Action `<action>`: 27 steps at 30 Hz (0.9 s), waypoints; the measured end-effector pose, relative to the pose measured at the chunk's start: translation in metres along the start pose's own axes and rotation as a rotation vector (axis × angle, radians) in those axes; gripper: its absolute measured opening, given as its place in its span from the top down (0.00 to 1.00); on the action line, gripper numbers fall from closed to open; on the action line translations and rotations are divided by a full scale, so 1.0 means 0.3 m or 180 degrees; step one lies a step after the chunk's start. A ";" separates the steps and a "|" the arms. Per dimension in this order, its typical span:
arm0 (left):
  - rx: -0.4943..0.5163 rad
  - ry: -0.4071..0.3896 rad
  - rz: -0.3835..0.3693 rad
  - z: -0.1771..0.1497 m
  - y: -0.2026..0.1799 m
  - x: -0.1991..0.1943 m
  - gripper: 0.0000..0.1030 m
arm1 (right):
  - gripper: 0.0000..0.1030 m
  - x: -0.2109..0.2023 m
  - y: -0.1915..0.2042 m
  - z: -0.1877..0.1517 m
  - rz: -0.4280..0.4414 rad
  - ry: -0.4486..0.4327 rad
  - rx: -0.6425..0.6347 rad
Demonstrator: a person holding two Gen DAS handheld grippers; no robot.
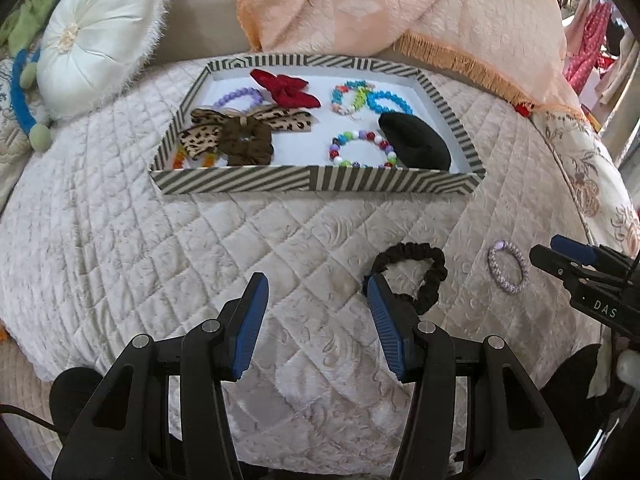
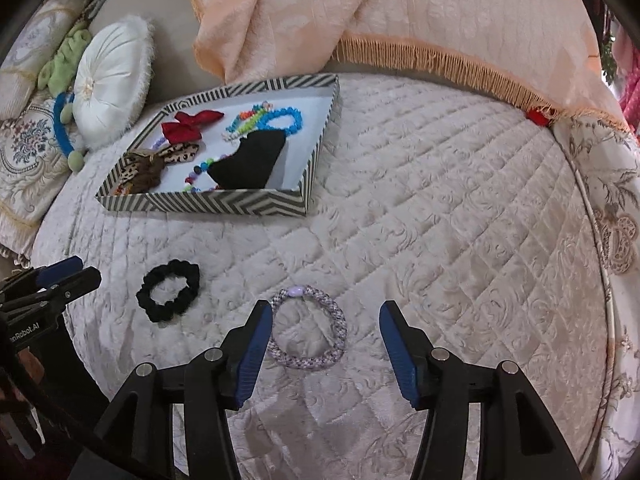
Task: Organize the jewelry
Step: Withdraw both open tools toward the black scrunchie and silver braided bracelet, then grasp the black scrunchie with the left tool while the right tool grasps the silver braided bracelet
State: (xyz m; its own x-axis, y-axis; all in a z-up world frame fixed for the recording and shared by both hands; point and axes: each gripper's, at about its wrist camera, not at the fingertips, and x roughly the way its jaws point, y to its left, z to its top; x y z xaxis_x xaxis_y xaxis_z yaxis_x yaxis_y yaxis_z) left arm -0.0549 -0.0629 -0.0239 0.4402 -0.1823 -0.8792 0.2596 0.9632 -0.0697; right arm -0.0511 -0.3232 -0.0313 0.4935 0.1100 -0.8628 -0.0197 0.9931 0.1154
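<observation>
Two pieces are left out on the quilted bed cover, and we have one hand-held gripper over each. Our right hand-held gripper [image 2: 322,326] stands wide with nothing clamped, and the lilac braided bracelet [image 2: 307,327] lies flat just ahead of it, hugging the left finger and reaching about halfway across the gap. Its pale bead sits on the far side of the ring, away from us. Being a ring, it has no long axis to line up with; what counts is that it sits off-centre, so we judge a small shift to our left would bring one side of the band squarely between the pads.

Over on the other side, our left hand-held gripper [image 1: 318,290] is also spread wide and empty. The black scrunchie [image 1: 410,274] lies ahead and to the right of it, outside the gap, with the right finger's tip overlapping its near-left edge in the wrist view. Whether they touch we cannot tell. It is a slightly stretched loop, longer side to side.

So each hand is nearer its own piece: right for the bracelet, left for the scrunchie. The striped tray [image 1: 316,184], already holding bows, beaded bracelets and a black pouch, waits further ahead of the left hand, and ahead and off to the left of the right hand.
</observation>
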 end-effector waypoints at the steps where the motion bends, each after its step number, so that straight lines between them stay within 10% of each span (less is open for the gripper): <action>1: 0.0004 0.0015 -0.0005 -0.001 -0.002 0.006 0.50 | 0.48 0.008 -0.002 -0.002 0.0012 0.0012 0.0006; 27: 0.0002 0.0373 -0.0286 0.009 -0.050 0.132 0.43 | 0.48 0.104 -0.043 -0.015 0.0017 0.0351 -0.0084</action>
State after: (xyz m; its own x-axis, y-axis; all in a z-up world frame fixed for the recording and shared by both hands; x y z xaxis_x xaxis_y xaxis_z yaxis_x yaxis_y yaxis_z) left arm -0.0389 -0.0850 -0.0563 0.3119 -0.2434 -0.9184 0.2939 0.9439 -0.1503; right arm -0.0394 -0.3325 -0.0621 0.3946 0.1176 -0.9113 -0.0456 0.9931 0.1084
